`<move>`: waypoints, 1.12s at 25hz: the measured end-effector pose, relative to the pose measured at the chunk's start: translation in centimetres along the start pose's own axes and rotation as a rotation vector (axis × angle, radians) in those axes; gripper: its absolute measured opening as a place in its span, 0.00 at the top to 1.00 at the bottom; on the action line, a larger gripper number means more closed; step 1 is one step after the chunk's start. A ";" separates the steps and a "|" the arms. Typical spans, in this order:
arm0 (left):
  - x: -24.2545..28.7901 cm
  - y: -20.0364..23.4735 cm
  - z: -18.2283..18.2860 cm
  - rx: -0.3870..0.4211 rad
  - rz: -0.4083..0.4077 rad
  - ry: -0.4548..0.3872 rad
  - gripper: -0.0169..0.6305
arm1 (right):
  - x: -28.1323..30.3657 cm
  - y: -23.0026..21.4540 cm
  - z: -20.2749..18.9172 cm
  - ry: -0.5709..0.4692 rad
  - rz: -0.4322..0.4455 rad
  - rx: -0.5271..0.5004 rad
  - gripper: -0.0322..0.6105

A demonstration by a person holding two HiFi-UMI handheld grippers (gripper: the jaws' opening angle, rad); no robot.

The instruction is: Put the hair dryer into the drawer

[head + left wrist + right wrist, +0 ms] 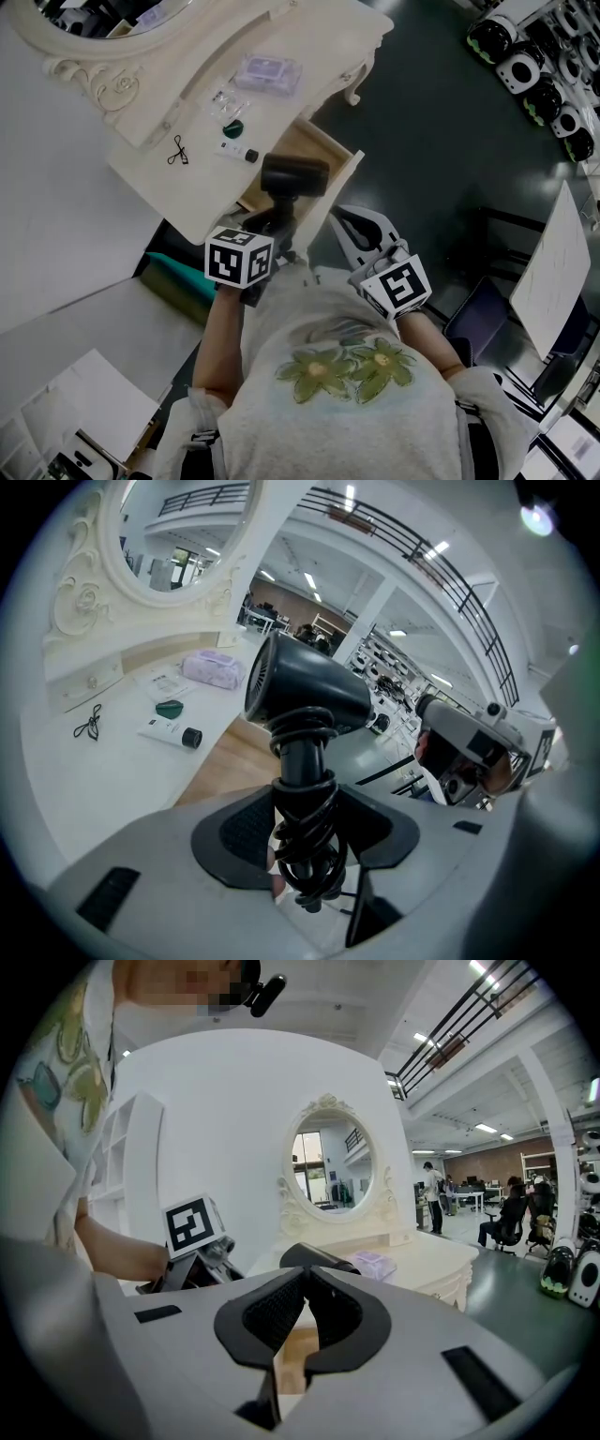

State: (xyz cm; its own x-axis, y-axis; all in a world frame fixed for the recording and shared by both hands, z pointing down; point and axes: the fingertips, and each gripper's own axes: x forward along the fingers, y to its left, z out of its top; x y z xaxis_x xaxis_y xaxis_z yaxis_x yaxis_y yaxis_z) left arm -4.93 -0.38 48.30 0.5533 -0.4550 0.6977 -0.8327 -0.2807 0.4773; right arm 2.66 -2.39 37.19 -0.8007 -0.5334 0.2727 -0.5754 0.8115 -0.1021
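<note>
At the centre of the head view, the black hair dryer (295,176) is held over the open drawer (323,142) of the cream dressing table. The left tongs (272,225) are clamped on its handle, over the cord wound round that handle. The handle's long axis runs straight out from the left tongs and the barrel lies crosswise at the far end. The left gripper view confirms the grip, with the drawer's wooden floor (220,766) beyond the dryer at left centre. The right tongs (305,1279) are together with nothing between them. They hang beside the drawer's outer end at right of centre in the head view, so the left hand is nearer. As judged, the dryer must go forward and down into the opening. What shows of the drawer's wood carries nothing, though the dryer hides part of it. On the surface at upper left lie a lilac pouch (269,70), a white tube (239,152) and a dark green item (232,128).
</note>
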 end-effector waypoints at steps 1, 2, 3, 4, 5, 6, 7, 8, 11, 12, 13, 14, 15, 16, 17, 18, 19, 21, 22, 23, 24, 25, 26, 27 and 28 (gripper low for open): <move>0.2 0.1 0.0 0.000 0.000 0.004 0.65 | 0.1 0.0 -0.1 0.002 0.000 -0.002 0.91; 0.3 0.2 0.0 0.001 0.000 0.009 0.65 | 0.1 -0.1 -0.2 0.003 -0.001 -0.001 0.91; 0.5 0.3 -0.1 0.001 0.000 0.014 0.65 | 0.2 -0.1 -0.2 0.004 -0.003 0.003 0.91; 0.6 0.4 -0.1 0.001 -0.001 0.019 0.65 | 0.3 -0.2 -0.3 0.004 -0.006 0.007 0.91; 0.8 0.6 -0.1 0.002 -0.001 0.023 0.65 | 0.4 -0.2 -0.3 0.004 -0.008 0.009 0.91; 0.9 0.7 -0.1 0.002 -0.002 0.028 0.65 | 0.5 -0.2 -0.3 0.004 -0.009 0.010 0.91; 1.1 0.8 -0.2 0.002 -0.002 0.032 0.65 | 0.5 -0.3 -0.4 0.005 -0.010 0.008 0.91; 1.3 1.0 -0.2 0.001 -0.002 0.036 0.65 | 0.6 -0.3 -0.4 0.007 -0.011 0.007 0.91; 1.8 1.4 -0.4 -0.005 -0.001 0.047 0.65 | 0.7 -0.5 -0.6 0.014 -0.015 0.009 0.91; 2.0 1.6 -0.4 -0.006 -0.001 0.050 0.65 | 0.8 -0.5 -0.7 0.015 -0.017 0.010 0.91; 2.2 1.7 -0.4 -0.007 -0.002 0.053 0.65 | 0.9 -0.6 -0.8 0.017 -0.019 0.011 0.91; 2.3 1.8 -0.4 -0.009 -0.003 0.055 0.65 | 1.0 -0.6 -0.9 0.019 -0.021 0.013 0.91; 2.5 1.9 -0.4 -0.009 -0.004 0.058 0.65 | 1.0 -0.7 -0.9 0.022 -0.024 0.016 0.91; 2.6 2.0 -0.5 -0.009 -0.005 0.061 0.65 | 1.0 -0.7 -1.0 0.024 -0.027 0.018 0.91; 2.8 2.2 -0.5 -0.009 -0.006 0.065 0.65 | 1.1 -0.7 -1.0 0.025 -0.027 0.018 0.91; 2.9 2.3 -0.6 -0.009 -0.006 0.069 0.65 | 1.1 -0.8 -1.0 0.026 -0.028 0.017 0.91; 3.1 2.4 -0.8 -0.010 -0.007 0.075 0.65 | 1.2 -0.8 -1.0 0.026 -0.028 0.018 0.91; 3.4 2.7 -1.1 -0.016 -0.008 0.085 0.65 | 1.3 -0.7 -1.0 0.025 -0.030 0.019 0.91; 3.6 2.9 -1.2 -0.020 -0.009 0.090 0.65 | 1.3 -0.7 -1.0 0.026 -0.031 0.019 0.91; 3.7 3.0 -1.4 -0.025 -0.010 0.095 0.65 | 1.4 -0.7 -1.1 0.028 -0.032 0.019 0.91; 3.9 3.2 -1.6 -0.028 -0.010 0.100 0.65 | 1.5 -0.7 -1.1 0.029 -0.033 0.019 0.91; 4.0 3.4 -1.8 -0.031 -0.010 0.106 0.66 | 1.5 -0.7 -1.1 0.030 -0.034 0.020 0.91; 4.1 3.6 -2.1 -0.032 -0.010 0.112 0.66 | 1.6 -0.8 -1.1 0.030 -0.035 0.020 0.91; 4.3 3.7 -2.3 -0.033 -0.010 0.117 0.66 | 1.6 -0.8 -1.2 0.030 -0.037 0.023 0.91; 4.4 3.9 -2.5 -0.035 -0.010 0.122 0.66 | 1.7 -0.8 -1.3 0.030 -0.038 0.026 0.91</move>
State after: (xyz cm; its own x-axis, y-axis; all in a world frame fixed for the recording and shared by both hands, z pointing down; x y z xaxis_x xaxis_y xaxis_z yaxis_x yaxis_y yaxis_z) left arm -5.69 -1.36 54.50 0.5621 -0.3456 0.7514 -0.8269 -0.2537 0.5019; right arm 1.98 -3.63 38.93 -0.7729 -0.5565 0.3050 -0.6101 0.7838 -0.1158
